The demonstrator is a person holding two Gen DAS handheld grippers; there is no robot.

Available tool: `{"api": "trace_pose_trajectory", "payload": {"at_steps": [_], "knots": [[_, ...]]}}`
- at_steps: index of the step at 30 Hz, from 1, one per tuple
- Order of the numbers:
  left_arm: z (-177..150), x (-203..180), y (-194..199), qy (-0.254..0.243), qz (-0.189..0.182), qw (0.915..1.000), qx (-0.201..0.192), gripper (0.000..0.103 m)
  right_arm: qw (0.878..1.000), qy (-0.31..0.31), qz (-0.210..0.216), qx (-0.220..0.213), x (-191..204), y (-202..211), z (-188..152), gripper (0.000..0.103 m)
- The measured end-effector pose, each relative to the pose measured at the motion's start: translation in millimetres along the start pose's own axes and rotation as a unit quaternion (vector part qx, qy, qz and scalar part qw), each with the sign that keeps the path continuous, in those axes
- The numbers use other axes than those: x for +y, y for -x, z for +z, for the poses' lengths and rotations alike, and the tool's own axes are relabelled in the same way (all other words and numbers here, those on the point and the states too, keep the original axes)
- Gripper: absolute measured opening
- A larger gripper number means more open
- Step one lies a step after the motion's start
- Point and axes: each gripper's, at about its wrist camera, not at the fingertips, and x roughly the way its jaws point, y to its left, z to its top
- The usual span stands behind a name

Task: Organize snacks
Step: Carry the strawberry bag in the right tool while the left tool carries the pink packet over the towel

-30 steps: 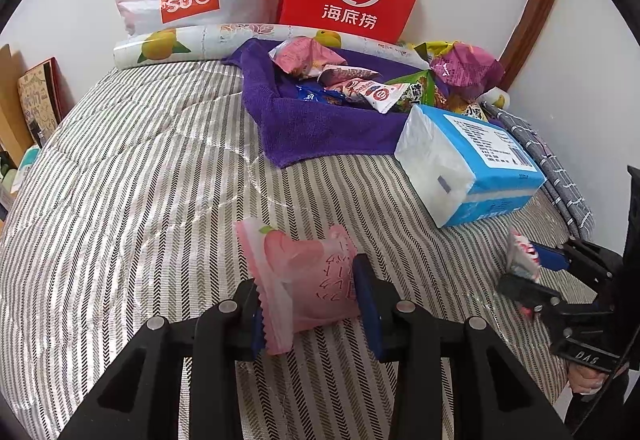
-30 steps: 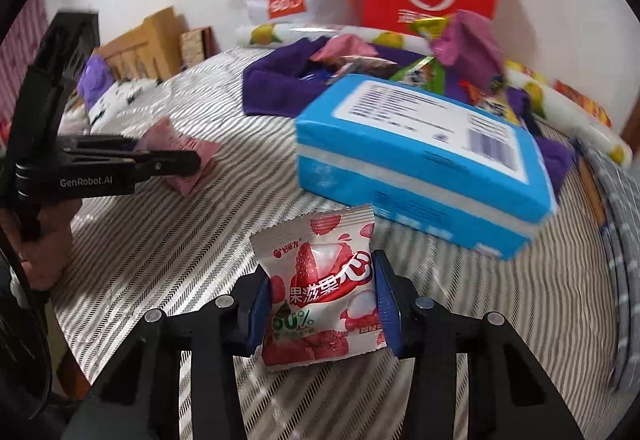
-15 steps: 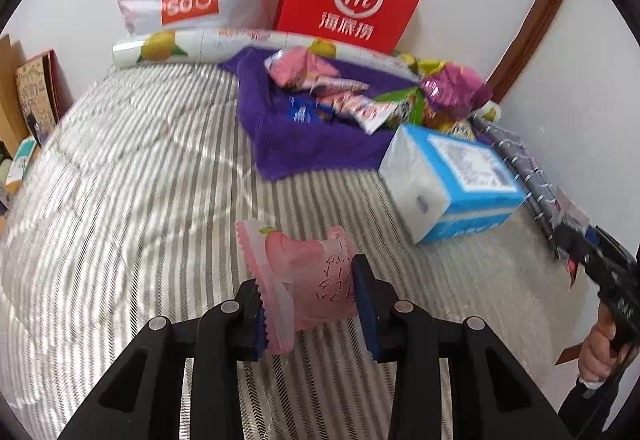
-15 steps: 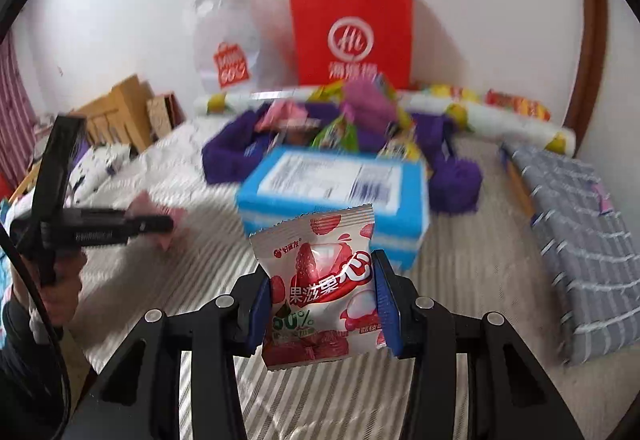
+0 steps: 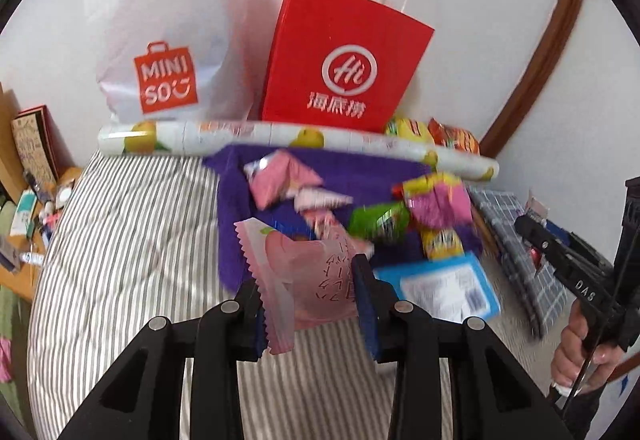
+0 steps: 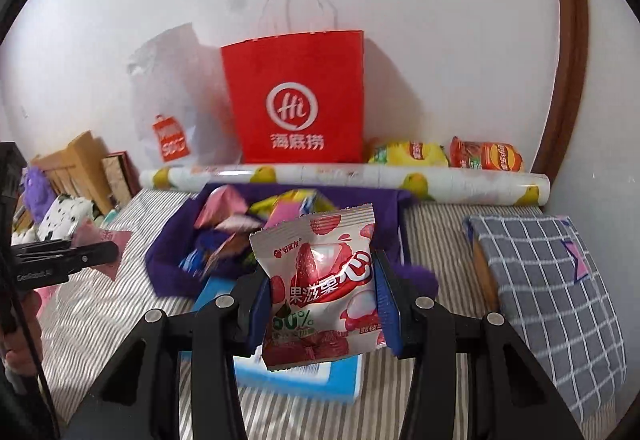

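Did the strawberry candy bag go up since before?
Yes. The strawberry candy bag, clamped in the right gripper, rose: it now overlaps the purple towel, not the striped bedspread.

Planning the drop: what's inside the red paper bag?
Cannot tell. The red paper bag stands upright against the wall, handles up; both views show only its front, so its inside is hidden.

Motion blur is smearing the snack pile [image 5: 360, 208] on the purple towel [image 5: 236, 200], leaving its labels unreadable. The pink packet [image 5: 304, 280] is hiding part of the pile, and the strawberry packet [image 6: 320, 280] is covering much of the blue box [image 6: 304, 376].
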Motion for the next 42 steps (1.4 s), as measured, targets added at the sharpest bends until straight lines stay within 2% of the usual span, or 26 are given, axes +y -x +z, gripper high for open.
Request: {"api": "trace_pose_trajectory", "payload": {"at_steps": [7, 15, 22, 29, 32, 37, 42], "knots": [[32.3, 0.0, -46.4, 0.027, -0.011, 0.9995, 0.008, 0.034, 1.0, 0.003, 0.005, 0.025, -7.8, -56.9, 22.4, 0.045], [45.2, -7.4, -87.7, 0.042, -0.017, 0.9987, 0.022, 0.034, 0.999, 0.024, 0.012, 0.039, -0.4, -103.7, 35.4, 0.045], [38.8, -7.8, -99.9, 0.038, -0.015, 0.9987, 0.029, 0.034, 0.999, 0.015, 0.032, 0.03, -5.6, -105.0, 27.2, 0.045], [35.3, -3.8, -96.8, 0.046, -0.02, 0.9986, 0.017, 0.034, 0.999, -0.001, 0.029, 0.029, -12.0, -108.6, 21.0, 0.046], [34.8, -3.5, -95.8, 0.047, -0.019, 0.9986, 0.013, 0.034, 0.998, -0.015, 0.043, 0.035, -13.4, -112.1, 19.2, 0.046], [35.0, -2.8, -92.9, 0.053, -0.027, 0.9982, 0.008, 0.034, 0.999, -0.007, 0.045, 0.024, -5.8, -108.5, 17.5, 0.046], [34.7, -2.7, -92.3, 0.052, -0.021, 0.9984, 0.005, 0.034, 0.998, -0.004, 0.053, 0.016, 1.0, -102.8, 17.0, 0.046]]}}
